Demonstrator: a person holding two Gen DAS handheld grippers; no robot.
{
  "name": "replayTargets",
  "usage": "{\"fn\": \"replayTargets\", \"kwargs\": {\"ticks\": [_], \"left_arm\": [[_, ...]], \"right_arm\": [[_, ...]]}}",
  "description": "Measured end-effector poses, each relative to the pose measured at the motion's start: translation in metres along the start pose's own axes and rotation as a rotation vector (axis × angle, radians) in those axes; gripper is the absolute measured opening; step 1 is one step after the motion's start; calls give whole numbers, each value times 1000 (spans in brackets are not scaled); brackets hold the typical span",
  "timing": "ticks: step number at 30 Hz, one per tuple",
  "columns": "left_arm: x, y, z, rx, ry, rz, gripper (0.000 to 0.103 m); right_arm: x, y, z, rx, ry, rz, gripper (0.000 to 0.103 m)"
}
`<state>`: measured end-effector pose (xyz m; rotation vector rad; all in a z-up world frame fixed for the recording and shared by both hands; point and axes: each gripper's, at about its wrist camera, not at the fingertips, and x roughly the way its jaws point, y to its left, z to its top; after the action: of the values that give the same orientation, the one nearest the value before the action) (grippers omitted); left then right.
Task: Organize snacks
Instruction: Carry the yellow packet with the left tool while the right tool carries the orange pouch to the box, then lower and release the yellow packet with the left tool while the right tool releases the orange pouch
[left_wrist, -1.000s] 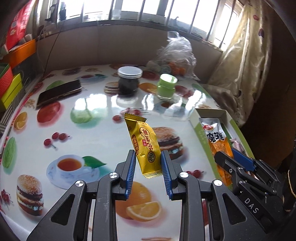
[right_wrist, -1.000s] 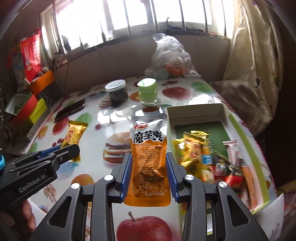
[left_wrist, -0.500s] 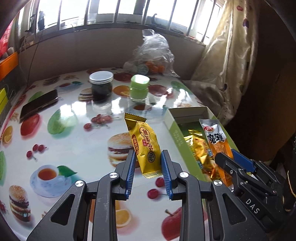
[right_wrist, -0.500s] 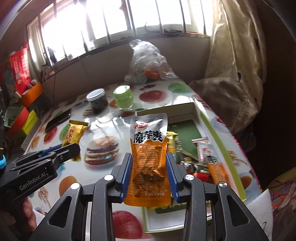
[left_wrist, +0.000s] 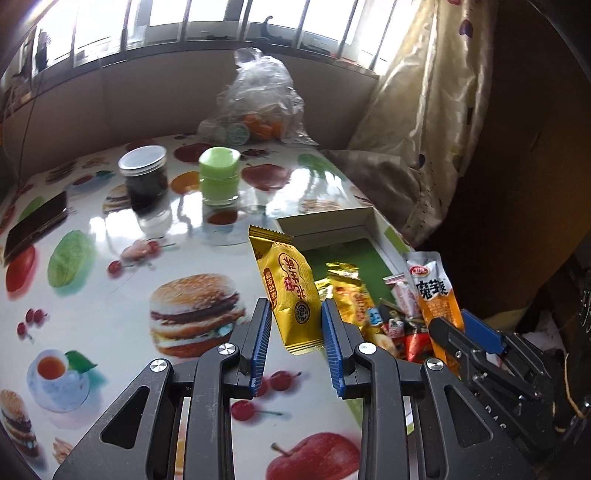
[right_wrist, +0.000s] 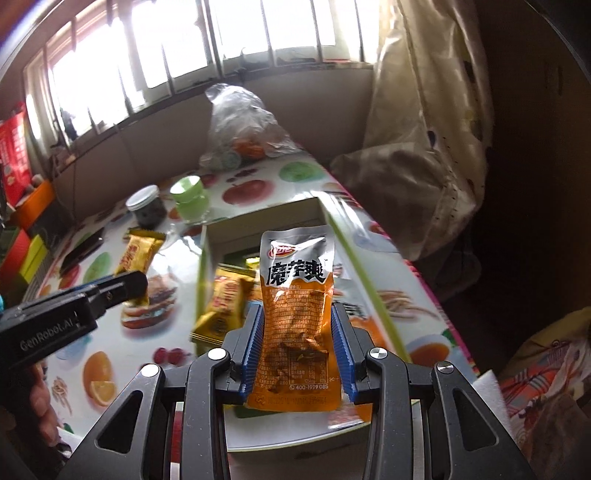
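Left claw (left_wrist: 295, 332) clamped on yellow foil-wrapped snack bar (left_wrist: 291, 295), above worktop edge beside green-lined cardboard box (left_wrist: 325, 225). Right claw (right_wrist: 297, 343) clamped on orange plastic snack pouch (right_wrist: 297, 310), over box. Advice: lower into bare green area, release low, avoid piling.

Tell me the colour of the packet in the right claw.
Orange with a silver top, the snack packet shows best in the right wrist view.

We see a glossy white table (left_wrist: 110, 236) printed with burgers, fruit and teacups. On it stand a dark glass jar with a silver lid (left_wrist: 144, 177), a pale green lidded jar (left_wrist: 219, 175) and a knotted clear plastic bag (left_wrist: 258, 107). A dark flat phone (left_wrist: 35, 225) lies near its left edge and an open green-walled box (left_wrist: 325, 225) near its right.
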<state>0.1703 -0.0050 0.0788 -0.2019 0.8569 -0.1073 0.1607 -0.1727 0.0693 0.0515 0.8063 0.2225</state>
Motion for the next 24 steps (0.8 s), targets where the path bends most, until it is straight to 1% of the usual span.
{"fn": "replayTargets", "kwargs": {"ticks": [5,10,14,24], "left_arm": [[12,-16,7,16,12,-40,29],[25,-30,11,44,32,-52,29],[37,-38,15,56,47,-59,29],[60,-52,19,77,83,-48,29]], "right_arm": [[6,-10,-4,7,19,-20,35],[11,-19,-8,7,34,-34,35],[17,-26,-8,9,44,-25,36],[29,-34,-9,13,48,15,41]]}}
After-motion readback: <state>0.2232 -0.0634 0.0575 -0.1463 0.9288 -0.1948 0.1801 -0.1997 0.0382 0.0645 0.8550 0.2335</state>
